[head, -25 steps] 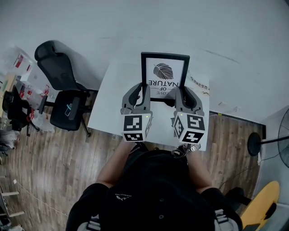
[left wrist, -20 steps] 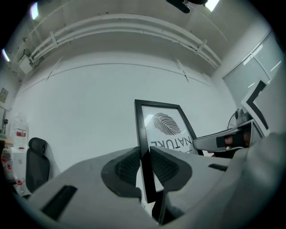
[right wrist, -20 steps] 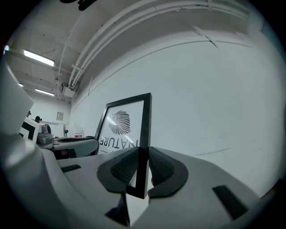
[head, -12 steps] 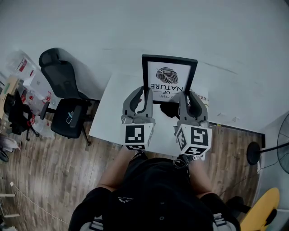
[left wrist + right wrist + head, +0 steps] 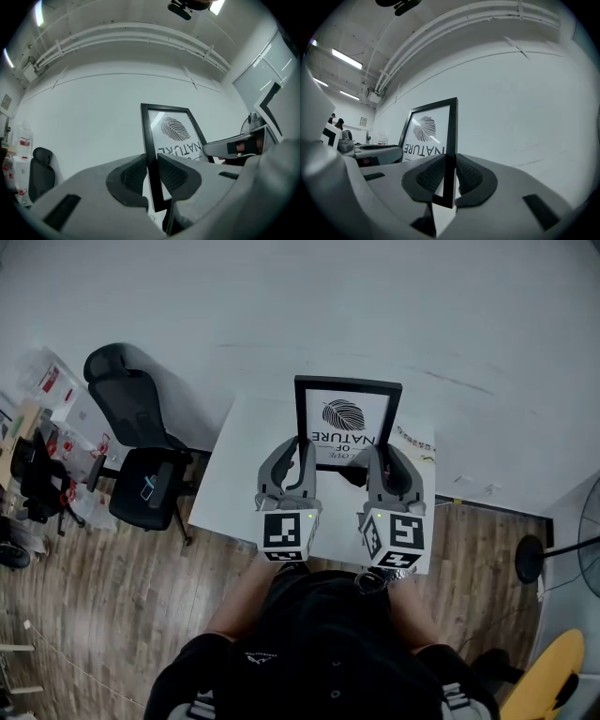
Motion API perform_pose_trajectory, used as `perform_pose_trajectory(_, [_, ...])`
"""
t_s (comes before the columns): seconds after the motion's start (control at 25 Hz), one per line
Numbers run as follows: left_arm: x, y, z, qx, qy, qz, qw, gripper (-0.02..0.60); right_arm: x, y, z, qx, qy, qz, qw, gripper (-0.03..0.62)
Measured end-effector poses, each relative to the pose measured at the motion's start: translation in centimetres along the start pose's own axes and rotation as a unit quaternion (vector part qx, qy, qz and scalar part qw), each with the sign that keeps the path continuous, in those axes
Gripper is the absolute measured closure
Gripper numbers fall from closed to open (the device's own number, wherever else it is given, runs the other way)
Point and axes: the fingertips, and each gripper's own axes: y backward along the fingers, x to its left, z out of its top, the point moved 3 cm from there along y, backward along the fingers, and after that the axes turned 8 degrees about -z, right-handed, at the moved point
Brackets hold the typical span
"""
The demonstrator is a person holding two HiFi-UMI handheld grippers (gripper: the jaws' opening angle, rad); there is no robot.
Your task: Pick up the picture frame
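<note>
In the head view the picture frame [image 5: 348, 418] sits at upper centre over the white tabletop [image 5: 225, 484], with the left gripper [image 5: 300, 444] and right gripper [image 5: 379, 454] on its lower side edges. In the left gripper view, low centre, the fingers [image 5: 129, 176] pinch its black left edge. In the right gripper view the fingers [image 5: 471, 177] clamp its right edge.

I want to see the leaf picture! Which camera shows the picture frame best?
The head view: the picture frame shows nearly whole, leaf and words. The gripper views see it slanted; the left tool and right tool cover its bottom.
</note>
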Motion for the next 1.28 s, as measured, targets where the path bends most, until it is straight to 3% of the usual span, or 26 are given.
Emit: perform_pose_trajectory(1.28, [0.1,-0.2,-0.7,0.010,0.004,0.006,0.9999,0.508,0.0,-0.3,-0.3,0.004,0.003,-0.002,1.000,0.526])
